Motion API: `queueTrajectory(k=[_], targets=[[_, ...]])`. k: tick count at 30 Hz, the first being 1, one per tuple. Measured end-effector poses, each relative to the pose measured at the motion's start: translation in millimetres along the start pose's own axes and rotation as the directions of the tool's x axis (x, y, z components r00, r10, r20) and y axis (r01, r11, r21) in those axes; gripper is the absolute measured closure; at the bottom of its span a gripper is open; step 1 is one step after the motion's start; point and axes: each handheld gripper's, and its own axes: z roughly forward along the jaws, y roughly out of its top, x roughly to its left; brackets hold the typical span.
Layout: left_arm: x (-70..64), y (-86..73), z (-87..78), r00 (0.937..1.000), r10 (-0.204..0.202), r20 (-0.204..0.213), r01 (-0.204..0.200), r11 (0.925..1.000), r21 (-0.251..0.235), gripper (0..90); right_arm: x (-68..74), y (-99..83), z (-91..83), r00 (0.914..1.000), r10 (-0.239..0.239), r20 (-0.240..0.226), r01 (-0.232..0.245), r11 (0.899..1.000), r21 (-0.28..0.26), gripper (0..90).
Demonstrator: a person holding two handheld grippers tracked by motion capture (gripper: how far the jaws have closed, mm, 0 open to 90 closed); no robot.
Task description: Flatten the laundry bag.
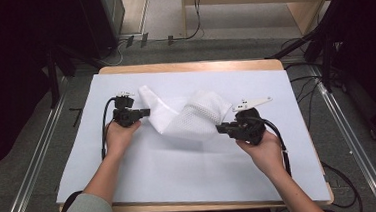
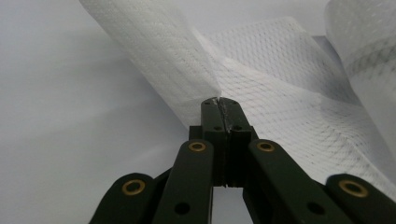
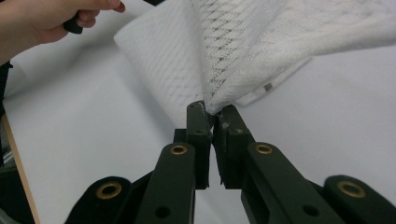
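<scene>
Two grippers are pinching the white mesh bag (image 1: 189,117): left gripper (image 1: 145,112) clamping its left end, right gripper (image 1: 220,129) its right, long axis running between.

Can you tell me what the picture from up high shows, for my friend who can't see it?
Two hands hold a white mesh cloth up between two black grippers, the left gripper pinching one end and the right gripper the other. Below is a table covered by a white sheet.
</scene>
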Motion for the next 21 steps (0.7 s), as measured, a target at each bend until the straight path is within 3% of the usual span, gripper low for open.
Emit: queueTrajectory(k=[2,10,15,18,20,21], targets=[[9.4,-1.2,-2.9,0.9995,-0.032,-0.004,0.032,0.9995,-0.007,90.0,-1.1,-4.5,0.8,0.9999,0.012,-0.005,-0.012,1.000,0.015,86.7],[11.2,-2.6,-0.9,0.9995,-0.030,-0.007,0.030,0.9995,0.007,90.0,2.1,-16.7,6.2,0.9996,0.021,-0.021,-0.020,0.999,0.039,79.4],[12.3,-3.2,-1.3,0.9996,-0.027,-0.009,0.027,0.9996,0.005,89.5,3.8,-19.2,-10.8,0.9999,0.015,-0.006,-0.015,1.000,0.015,74.2],[13.0,-2.8,-2.9,0.9993,-0.036,-0.002,0.036,0.9993,0.000,81.5,2.6,-21.3,-16.1,0.9998,0.018,-0.001,-0.018,1.000,0.006,74.9],[11.1,-2.1,-6.7,0.9996,-0.028,-0.001,0.028,0.9996,-0.010,72.9,-2.5,-23.4,-20.0,0.9992,0.037,0.014,-0.037,0.999,-0.004,75.2],[10.5,-1.9,-8.5,0.9999,-0.017,0.000,0.017,0.9998,-0.008,72.9,-2.5,-23.4,-20.0,0.9992,0.037,0.014,-0.037,0.999,-0.004,75.2]])
